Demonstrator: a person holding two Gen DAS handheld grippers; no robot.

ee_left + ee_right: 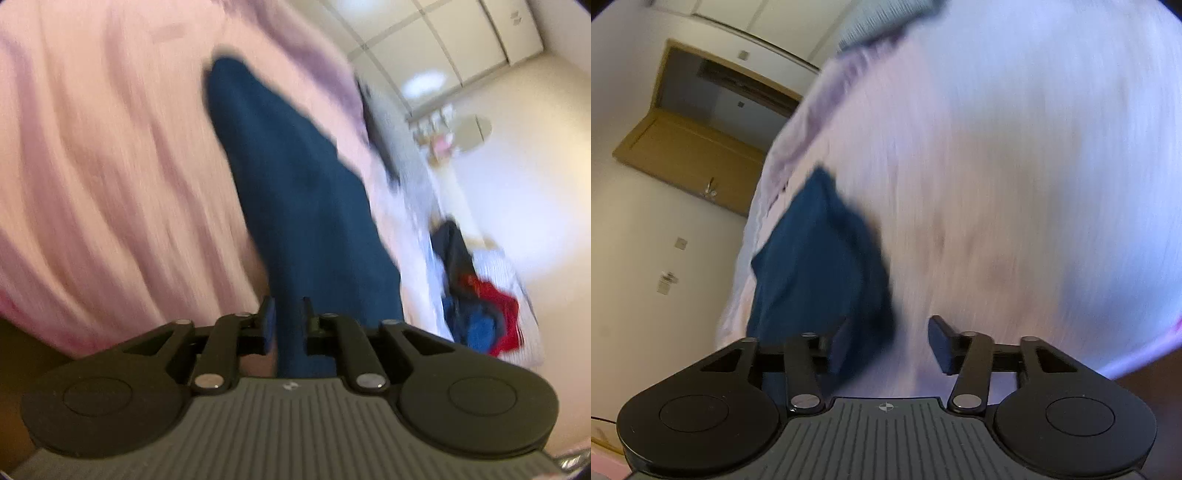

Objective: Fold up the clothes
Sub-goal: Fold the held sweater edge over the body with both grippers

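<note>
From the left wrist, the left gripper (pixel 288 321) has its jaws drawn close and clamped on a dark blue garment (pixel 291 192), which stretches away over the pink bedspread (pixel 103 166); a heap of red and blue clothes (pixel 480 314) lies far right. From the right wrist, the right gripper (pixel 890 345) stands with jaws wide apart, its left finger touching the blue cloth's near edge, not gripping it.
</note>
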